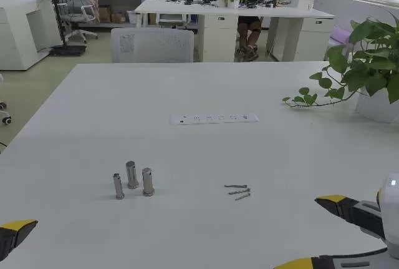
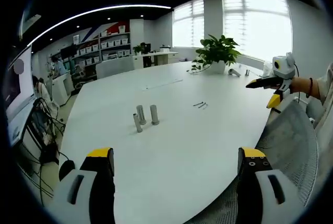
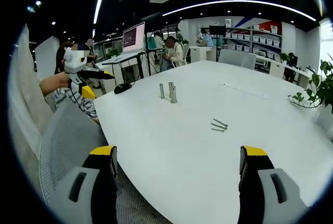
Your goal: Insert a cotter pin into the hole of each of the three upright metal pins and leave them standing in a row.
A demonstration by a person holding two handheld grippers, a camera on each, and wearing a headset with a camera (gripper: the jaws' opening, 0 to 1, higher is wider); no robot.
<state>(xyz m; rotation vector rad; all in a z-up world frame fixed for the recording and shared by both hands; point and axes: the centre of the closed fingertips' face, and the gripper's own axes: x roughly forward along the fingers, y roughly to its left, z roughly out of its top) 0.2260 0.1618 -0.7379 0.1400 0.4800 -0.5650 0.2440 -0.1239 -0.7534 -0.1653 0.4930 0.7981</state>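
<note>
Three upright metal pins (image 1: 133,180) stand in a loose cluster on the white table (image 1: 199,144), left of centre; they show in the left gripper view (image 2: 145,116) and the right gripper view (image 3: 168,92). Three cotter pins (image 1: 237,191) lie flat to their right, also visible as cotter pins (image 2: 200,104) and cotter pins (image 3: 219,126). My left gripper (image 2: 176,156) is open and empty, held off the table's near edge; its yellow tip (image 1: 15,226) enters at lower left. My right gripper (image 3: 177,154) is open and empty at lower right (image 1: 321,231).
A white power strip (image 1: 214,118) lies across the table's middle. A potted plant (image 1: 368,69) stands at the far right edge. A mesh chair (image 1: 153,45) faces the far side. A person sits at a desk behind. A grey chair back (image 2: 291,141) is beside me.
</note>
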